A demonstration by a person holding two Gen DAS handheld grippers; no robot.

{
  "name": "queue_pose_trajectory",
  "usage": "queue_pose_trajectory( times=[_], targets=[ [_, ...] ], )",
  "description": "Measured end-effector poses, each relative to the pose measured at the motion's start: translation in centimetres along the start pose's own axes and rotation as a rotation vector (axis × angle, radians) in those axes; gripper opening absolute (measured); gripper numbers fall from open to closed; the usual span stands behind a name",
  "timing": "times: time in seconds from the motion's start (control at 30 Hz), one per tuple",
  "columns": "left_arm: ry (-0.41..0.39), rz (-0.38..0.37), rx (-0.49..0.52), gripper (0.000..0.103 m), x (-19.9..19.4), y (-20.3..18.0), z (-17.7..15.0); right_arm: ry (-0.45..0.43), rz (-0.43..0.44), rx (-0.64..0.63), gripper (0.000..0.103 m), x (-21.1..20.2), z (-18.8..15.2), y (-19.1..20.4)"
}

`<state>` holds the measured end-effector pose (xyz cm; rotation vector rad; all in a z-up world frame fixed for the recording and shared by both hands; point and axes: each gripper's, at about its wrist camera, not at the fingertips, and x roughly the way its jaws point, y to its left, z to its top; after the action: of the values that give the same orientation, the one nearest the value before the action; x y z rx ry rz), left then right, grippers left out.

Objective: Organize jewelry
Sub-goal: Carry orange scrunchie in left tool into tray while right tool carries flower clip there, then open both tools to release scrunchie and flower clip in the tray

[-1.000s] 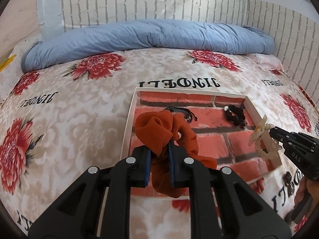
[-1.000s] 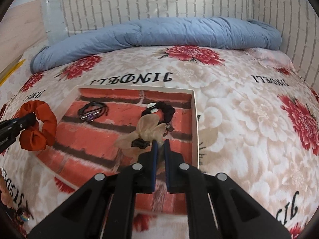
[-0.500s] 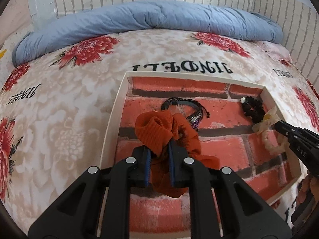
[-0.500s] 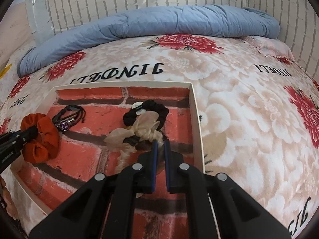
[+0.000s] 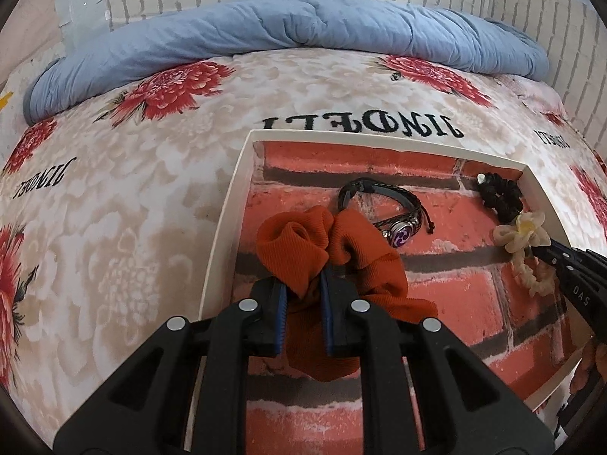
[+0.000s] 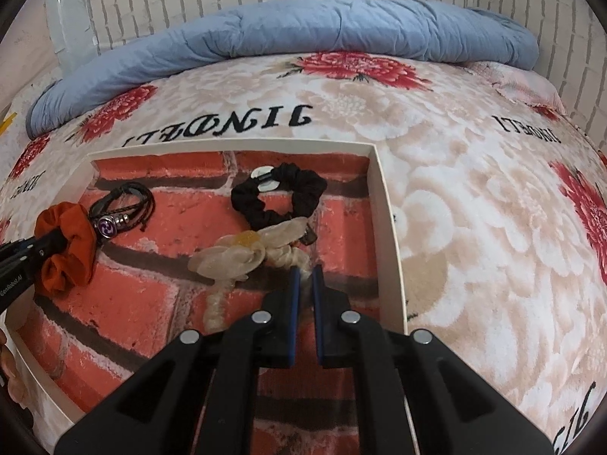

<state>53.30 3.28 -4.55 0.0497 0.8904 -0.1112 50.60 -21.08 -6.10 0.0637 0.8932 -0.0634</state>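
A shallow white-rimmed tray with a red brick print lies on the bed. My left gripper is shut on an orange scrunchie, low over the tray's left part. Over the right part, my right gripper is shut on a cream scrunchie with a flower. In the tray also lie a black cord bracelet with a purple charm and a black scrunchie. Each gripper shows at the edge of the other's view.
The bed carries a cream blanket with red flowers and black lettering. A rolled blue duvet lies along the far side, against a white brick wall. A hand shows at the right edge.
Both grippers have come forward and down over the tray, carrying their scrunchies from its near edges to low above its floor. The tray fills more of both views.
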Motion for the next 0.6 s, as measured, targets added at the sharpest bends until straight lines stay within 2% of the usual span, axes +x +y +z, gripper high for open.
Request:
queue_pose_trajectory(
  times=[0.13, 0.33, 0.37, 0.43, 0.47, 0.5, 0.6],
  targets=[
    [0.013, 0.014, 0.019, 0.016, 0.6, -0.5, 0.2, 0.015, 0.012, 0.008, 0.007, 0.5, 0.1, -0.1],
    [0.021, 0.029, 0.017, 0.030, 0.3, -0.5, 0.2, 0.033, 0.042, 0.004, 0.011, 0.3, 0.1, 0.0],
    [0.024, 0.026, 0.018, 0.034, 0.2, -0.5, 0.2, 0.032, 0.053, 0.010, 0.011, 0.2, 0.1, -0.1],
    [0.028, 0.031, 0.022, 0.050, -0.4, -0.5, 0.1, 0.034, 0.068, 0.015, 0.012, -0.1, 0.1, -0.3],
    [0.021, 0.035, 0.023, 0.060, -0.8, -0.5, 0.1, 0.039, 0.068, 0.016, 0.020, -0.3, 0.0, -0.3],
    [0.010, 0.041, 0.025, 0.066, -1.2, -0.5, 0.1, 0.044, 0.072, 0.019, 0.027, -0.5, 0.0, -0.4],
    [0.002, 0.021, 0.020, 0.074, -2.6, -0.6, 0.2, 0.039, 0.097, 0.027, 0.032, -1.4, 0.0, -0.6]
  ],
)
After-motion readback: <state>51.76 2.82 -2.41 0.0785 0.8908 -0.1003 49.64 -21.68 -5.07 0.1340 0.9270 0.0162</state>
